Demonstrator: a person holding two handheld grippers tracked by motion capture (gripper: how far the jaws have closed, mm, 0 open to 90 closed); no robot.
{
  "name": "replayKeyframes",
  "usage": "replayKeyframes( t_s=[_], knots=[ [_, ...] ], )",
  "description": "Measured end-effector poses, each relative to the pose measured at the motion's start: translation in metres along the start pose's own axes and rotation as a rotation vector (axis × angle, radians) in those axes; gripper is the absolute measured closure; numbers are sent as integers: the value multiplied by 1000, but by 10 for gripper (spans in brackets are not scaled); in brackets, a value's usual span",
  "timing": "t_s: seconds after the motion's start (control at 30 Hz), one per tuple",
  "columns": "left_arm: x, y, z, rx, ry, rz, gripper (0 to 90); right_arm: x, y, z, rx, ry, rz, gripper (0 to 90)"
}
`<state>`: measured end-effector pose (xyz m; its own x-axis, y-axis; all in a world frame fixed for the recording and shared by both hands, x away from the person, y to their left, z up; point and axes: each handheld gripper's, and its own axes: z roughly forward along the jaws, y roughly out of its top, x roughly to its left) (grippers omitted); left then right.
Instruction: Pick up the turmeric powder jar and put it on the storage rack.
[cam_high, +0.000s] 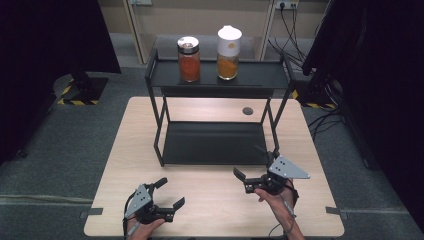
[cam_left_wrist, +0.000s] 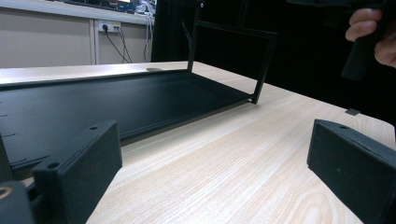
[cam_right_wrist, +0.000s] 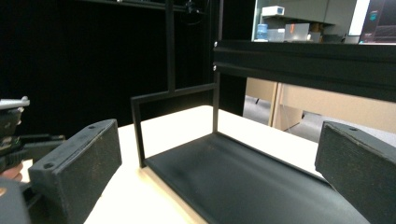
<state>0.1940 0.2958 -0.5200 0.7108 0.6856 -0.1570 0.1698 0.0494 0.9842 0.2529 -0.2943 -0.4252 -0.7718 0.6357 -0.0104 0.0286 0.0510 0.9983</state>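
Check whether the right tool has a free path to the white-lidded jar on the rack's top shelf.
Probably yes. The right tool is open and holds nothing, near the rack's front right post. The white-lidded jar stands upright on the top shelf, apart from the red jar, with open space above.

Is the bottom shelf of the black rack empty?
Yes, empty. The bottom shelf shows bare black in the high view; both jars, the red one and the yellow one, stand upright on the top shelf.
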Motion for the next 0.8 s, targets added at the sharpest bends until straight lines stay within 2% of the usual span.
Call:
replayKeyframes(
  t_s=[0.4, 0.8],
  knots=[
    [1, -1, 0, -7, 10, -10, 21, 8, -24, -5, 23, -1, 26, 9],
    [1, -1, -1, -10, 23, -15, 21, 11, -40, -6, 62, 9, 28, 10]
  ],
)
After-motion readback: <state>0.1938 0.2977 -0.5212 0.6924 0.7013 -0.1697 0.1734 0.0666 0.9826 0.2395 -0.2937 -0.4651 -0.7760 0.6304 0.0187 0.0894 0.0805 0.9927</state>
